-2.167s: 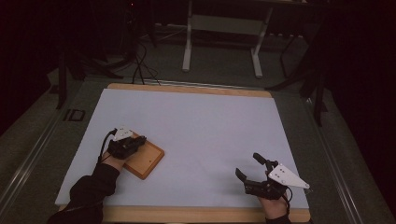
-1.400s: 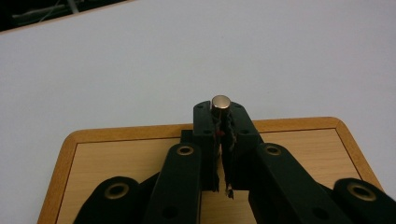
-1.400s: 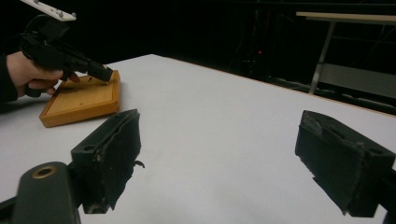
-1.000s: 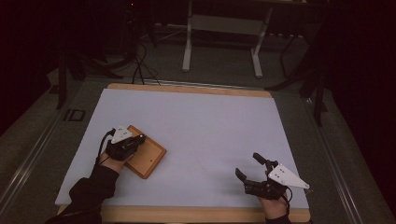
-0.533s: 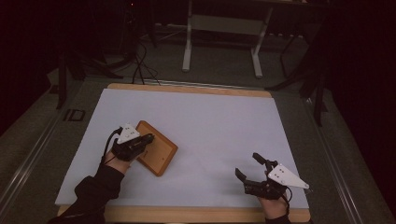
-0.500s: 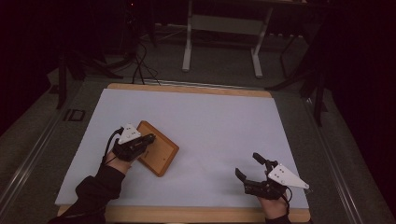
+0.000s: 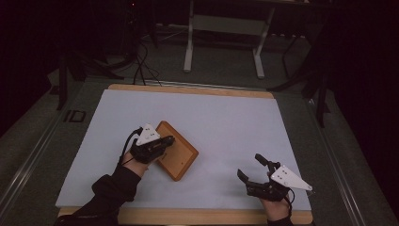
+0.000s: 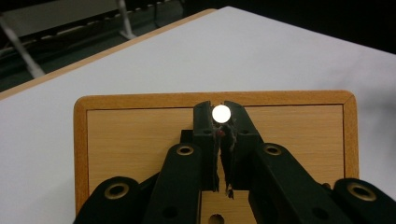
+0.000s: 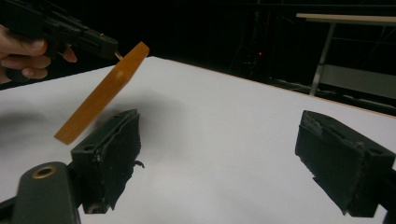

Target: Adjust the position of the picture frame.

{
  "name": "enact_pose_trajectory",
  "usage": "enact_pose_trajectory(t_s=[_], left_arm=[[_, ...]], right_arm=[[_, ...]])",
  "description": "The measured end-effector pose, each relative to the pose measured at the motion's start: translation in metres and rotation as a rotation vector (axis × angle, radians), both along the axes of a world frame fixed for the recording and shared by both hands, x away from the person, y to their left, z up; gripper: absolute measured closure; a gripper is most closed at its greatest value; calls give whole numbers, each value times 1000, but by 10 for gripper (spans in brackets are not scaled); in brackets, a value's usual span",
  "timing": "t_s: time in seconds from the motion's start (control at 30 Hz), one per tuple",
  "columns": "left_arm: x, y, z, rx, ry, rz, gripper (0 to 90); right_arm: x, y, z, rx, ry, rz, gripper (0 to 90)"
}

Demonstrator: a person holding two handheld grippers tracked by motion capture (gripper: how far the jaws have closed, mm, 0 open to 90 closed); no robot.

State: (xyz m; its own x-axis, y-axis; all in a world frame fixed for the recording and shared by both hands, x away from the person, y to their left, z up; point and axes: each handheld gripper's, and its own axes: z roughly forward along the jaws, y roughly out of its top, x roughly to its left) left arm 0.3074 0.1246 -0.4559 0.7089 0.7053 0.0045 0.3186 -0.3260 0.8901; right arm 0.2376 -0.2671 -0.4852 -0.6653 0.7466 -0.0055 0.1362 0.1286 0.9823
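The left gripper (image 7: pixel 165 140), jaws clamped on a peg (image 8: pixel 221 113), holds the board (image 7: pixel 181 155) tilted mid-frame, not yet set down, while the right gripper (image 7: pixel 251 168) waits, jaws apart.

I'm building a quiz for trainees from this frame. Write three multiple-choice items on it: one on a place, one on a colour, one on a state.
1. Where is the wooden board on the table?
A. In its left half
B. At its far right corner
C. On the floor beyond it

2. What colour are the jaws of each hand-held gripper?
A. Red
B. Black
C. White

3. How does the board sit?
A. Flat on the table
B. Tilted, held off the table
C. Broken in two

Key: 1 A, since the high view shows it by the left hand-held gripper, left of centre. 2 B, as both gripper views show black jaws. 3 B, since the right gripper view shows the board slanted in the air, held at its upper end, while the right hand-held gripper stands open and apart.
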Motion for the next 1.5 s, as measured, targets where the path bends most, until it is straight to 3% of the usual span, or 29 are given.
enact_pose_trajectory(t_s=[0.33,0.57,0.77,1.23,1.5], left_arm=[[9,-44,-8,20,28,-61,854],[22,-66,-19,18,55,-69,853],[34,-82,-26,17,55,-63,853],[70,-108,-45,51,109,-46,853],[79,-117,-54,67,140,-47,852]], right_arm=[[-1,-7,1,41,-9,28,127],[-2,-12,3,54,-14,16,127],[-1,-11,2,36,-13,9,128],[1,-12,0,33,-1,-7,130],[2,-13,-1,38,4,-3,131]])
